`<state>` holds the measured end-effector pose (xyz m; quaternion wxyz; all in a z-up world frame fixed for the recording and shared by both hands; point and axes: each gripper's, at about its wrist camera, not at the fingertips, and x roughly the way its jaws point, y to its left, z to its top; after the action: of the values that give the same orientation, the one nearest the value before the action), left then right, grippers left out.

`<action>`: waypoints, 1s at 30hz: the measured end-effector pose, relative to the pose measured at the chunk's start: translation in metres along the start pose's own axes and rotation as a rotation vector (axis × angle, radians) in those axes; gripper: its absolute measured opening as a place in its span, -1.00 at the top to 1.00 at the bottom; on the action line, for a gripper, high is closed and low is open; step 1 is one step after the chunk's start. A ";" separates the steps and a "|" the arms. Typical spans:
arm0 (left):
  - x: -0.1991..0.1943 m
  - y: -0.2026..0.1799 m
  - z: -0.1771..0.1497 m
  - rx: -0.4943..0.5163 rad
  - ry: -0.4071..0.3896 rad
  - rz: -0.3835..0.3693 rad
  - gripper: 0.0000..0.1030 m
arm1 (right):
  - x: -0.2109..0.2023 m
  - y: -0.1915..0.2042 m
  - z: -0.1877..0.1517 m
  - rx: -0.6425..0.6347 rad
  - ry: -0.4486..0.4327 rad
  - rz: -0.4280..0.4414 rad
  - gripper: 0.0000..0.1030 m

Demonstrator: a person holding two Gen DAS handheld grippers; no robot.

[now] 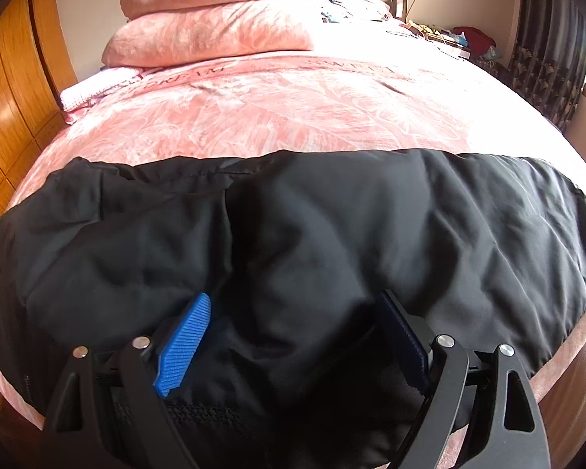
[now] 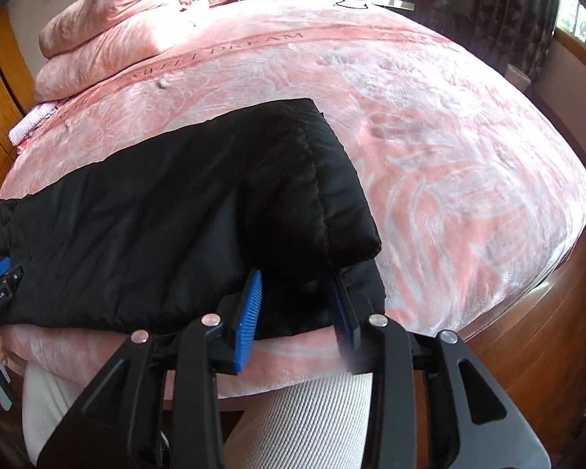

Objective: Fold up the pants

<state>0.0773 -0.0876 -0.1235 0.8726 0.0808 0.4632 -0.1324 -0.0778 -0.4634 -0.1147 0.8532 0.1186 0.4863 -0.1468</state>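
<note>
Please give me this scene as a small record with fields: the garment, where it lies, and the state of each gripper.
garment: black padded pants, laid across the near edge of the bed
surface: pink patterned plush bedspread
far end of bed: pink folded quilt
left gripper: open, fingers astride a bulge of the pants
right gripper: open, fingers at the hem end of the pants
fold: none visible yet

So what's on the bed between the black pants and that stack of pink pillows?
Only bare pink blanket between the pants and pillows, seen from both claw cameras.
</note>
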 end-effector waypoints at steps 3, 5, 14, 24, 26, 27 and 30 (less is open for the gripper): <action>-0.002 0.006 0.001 -0.013 -0.001 -0.033 -0.69 | -0.011 -0.014 0.011 0.076 -0.032 0.084 -0.42; -0.002 0.007 0.000 -0.009 0.000 -0.029 -0.69 | -0.006 -0.024 0.018 0.127 0.001 0.079 0.00; -0.001 0.010 -0.003 0.032 0.001 -0.049 -0.73 | -0.008 -0.023 0.002 0.051 0.092 0.062 1.00; -0.031 0.070 0.074 0.093 -0.037 -0.166 -0.73 | -0.044 0.023 0.028 -0.151 -0.036 0.051 0.19; -0.021 0.074 0.094 0.193 -0.011 -0.220 -0.73 | -0.039 0.046 0.042 -0.183 -0.041 0.139 0.29; -0.015 0.076 0.102 0.247 -0.004 -0.230 -0.73 | -0.034 0.059 0.048 -0.202 -0.038 0.175 0.31; 0.011 0.087 0.115 0.384 0.072 -0.296 -0.69 | -0.013 0.101 0.060 -0.268 -0.022 0.244 0.33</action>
<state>0.2007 -0.0364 -0.0665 0.7951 0.1811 0.4673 -0.3414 0.0000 -0.3884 -0.0674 0.8780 0.0606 0.4742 0.0227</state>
